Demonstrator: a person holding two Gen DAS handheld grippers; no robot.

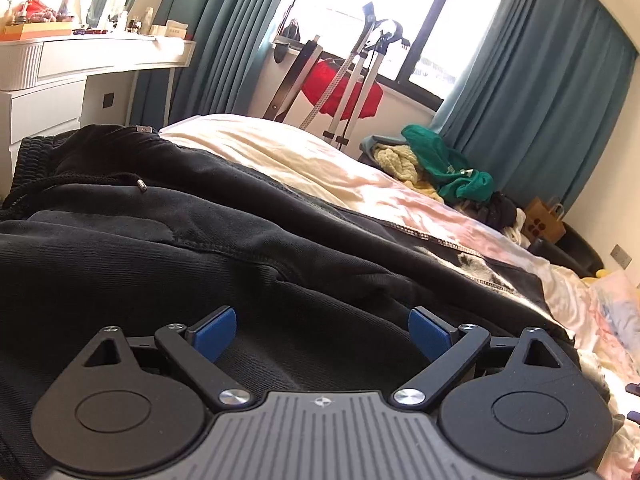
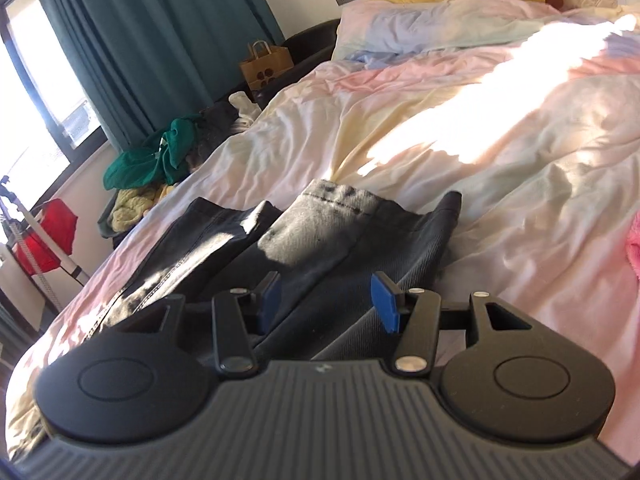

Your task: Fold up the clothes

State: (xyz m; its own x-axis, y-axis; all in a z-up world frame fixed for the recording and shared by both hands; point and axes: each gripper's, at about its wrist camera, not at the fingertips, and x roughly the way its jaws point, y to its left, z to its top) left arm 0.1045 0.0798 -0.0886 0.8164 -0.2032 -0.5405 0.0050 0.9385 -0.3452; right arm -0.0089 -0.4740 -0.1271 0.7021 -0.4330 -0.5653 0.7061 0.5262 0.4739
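Black trousers (image 1: 200, 240), limp, fairly heavy twill that will sag and drape, lie along the bed (image 2: 500, 200) near its window-side edge; left gripper (image 1: 322, 330) and right gripper (image 2: 326, 300), jaws apart and empty, should pinch waistband and hem.

The black trousers (image 1: 168, 248) run off the left and bottom edges of the left wrist view, the far part of their waistband dropping out of sight over the bed's edge. In the right wrist view the body of the right tongs (image 2: 326, 300) covers the trousers' near part, leaving only the hem ends visible. The clothes pile (image 1: 448, 168) at the bed's far edge is too tangled to sort into garments (green and yellow show). Small items on the white dresser (image 1: 96, 56) are too small to identify. Glare whitens the bedsheet (image 2: 460, 128).
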